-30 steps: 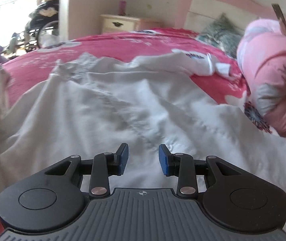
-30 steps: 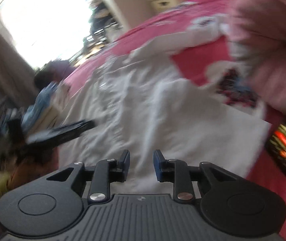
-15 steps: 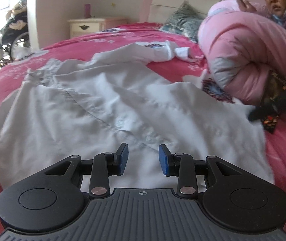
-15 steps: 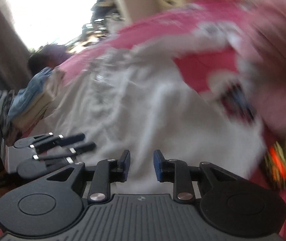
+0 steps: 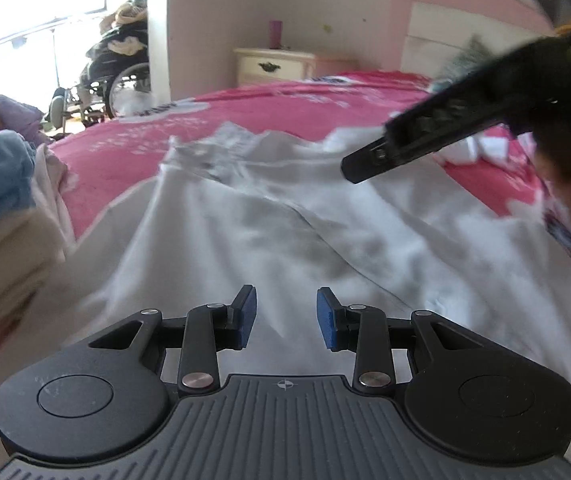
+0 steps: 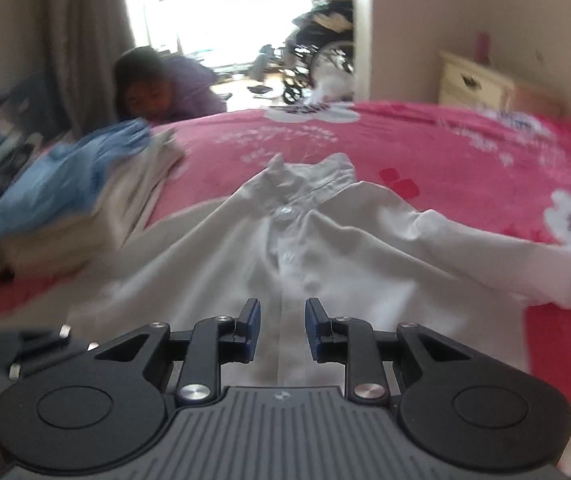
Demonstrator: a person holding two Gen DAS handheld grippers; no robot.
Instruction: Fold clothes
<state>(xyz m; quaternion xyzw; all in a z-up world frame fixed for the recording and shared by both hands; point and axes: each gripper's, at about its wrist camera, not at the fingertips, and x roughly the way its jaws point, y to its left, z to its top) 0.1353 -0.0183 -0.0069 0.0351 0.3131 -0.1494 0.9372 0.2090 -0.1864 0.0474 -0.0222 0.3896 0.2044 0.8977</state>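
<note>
Left claw (image 5: 286,317) held low over the white shirt (image 5: 285,232), blue pads (image 5: 245,316) set narrowly apart, nothing between them; judged to be poised above the cloth before a pinch. Right claw (image 6: 282,330) likewise narrow and empty, lined up over the button placket (image 6: 283,256), presumably so the fold can be taken about the shirt's centre line. The shirt is spread flat on the pink bed (image 6: 465,152), collar (image 6: 309,176) toward 12 o'clock in the right view, one sleeve (image 6: 505,252) thrown out toward 3 o'clock; laid open, probably to ease folding. At 9 to 10 o'clock a stack of folded clothes (image 6: 65,208) is kept at the bed's edge, clear of the work. No containers holding anything are seen. Beyond, at 1 o'clock, a nightstand (image 6: 473,80); at 12 o'clock, a wheelchair (image 6: 317,60).
</note>
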